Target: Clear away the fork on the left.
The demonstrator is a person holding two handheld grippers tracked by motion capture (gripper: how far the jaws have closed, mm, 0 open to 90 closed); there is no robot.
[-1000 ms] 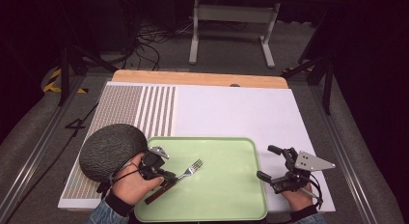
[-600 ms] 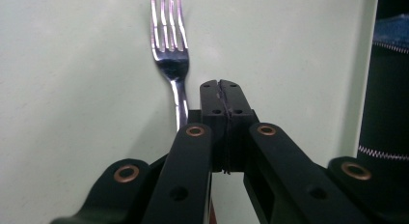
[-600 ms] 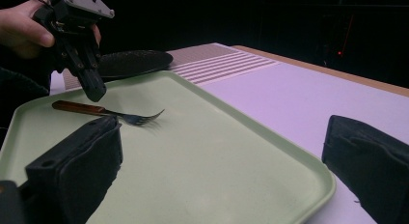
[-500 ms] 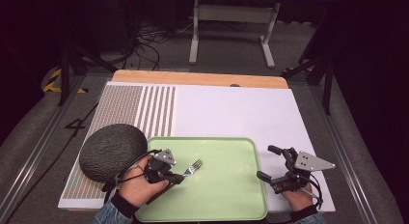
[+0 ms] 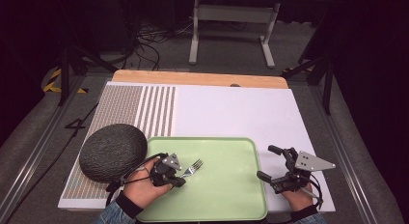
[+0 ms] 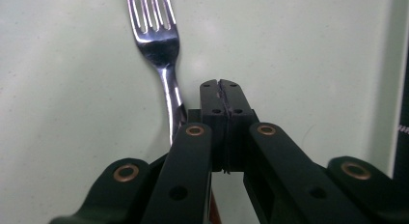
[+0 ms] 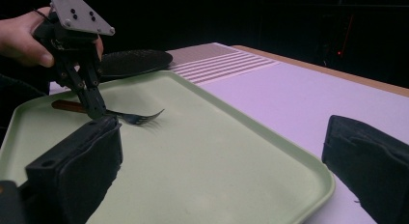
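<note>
A metal fork (image 5: pixel 193 167) with a brown handle lies on the left part of a pale green tray (image 5: pixel 226 200). My left gripper (image 5: pixel 179 179) is shut, tips down on the tray beside the fork's neck. In the left gripper view the closed jaws (image 6: pixel 222 84) hold nothing, and the fork (image 6: pixel 159 40) runs along their left side. The right gripper view shows that gripper (image 7: pixel 99 112) touching down at the fork (image 7: pixel 137 119). My right gripper (image 5: pixel 266 162) is open at the tray's right edge, with its jaws wide apart (image 7: pixel 222 151) above the tray rim (image 7: pixel 308 178).
A dark round textured disc (image 5: pixel 112 151) sits just left of the tray, touching its corner. Both rest on a white mat (image 5: pixel 231 113) with a dotted and striped patch (image 5: pixel 144 108) at its left. A wooden table edge (image 5: pixel 197 78) runs along the back.
My left gripper has crept slightly right and toward the front along the fork. The fork and the right gripper have stayed put.
</note>
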